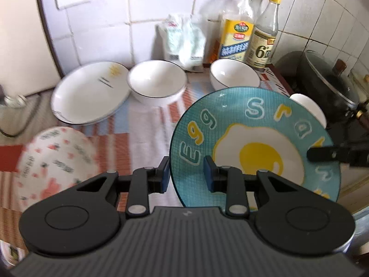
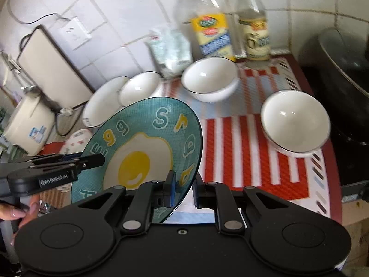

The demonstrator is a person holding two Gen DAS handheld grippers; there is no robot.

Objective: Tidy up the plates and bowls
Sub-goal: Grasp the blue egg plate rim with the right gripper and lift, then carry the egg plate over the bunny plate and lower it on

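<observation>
Tiled kitchen surface (image 2: 253,143): your left claw (image 1: 187,173) and right claw (image 2: 184,190) both clamp the blue egg plate (image 1: 253,138), raised and tilted. White plates (image 1: 90,92) stacked; three bowls (image 1: 156,83) remain scattered, unsorted.

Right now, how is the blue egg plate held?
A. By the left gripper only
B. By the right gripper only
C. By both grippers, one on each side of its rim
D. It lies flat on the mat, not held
C: the blue egg plate is tilted above the mat, with the left gripper and the right gripper each clamping its rim from opposite sides.
</observation>
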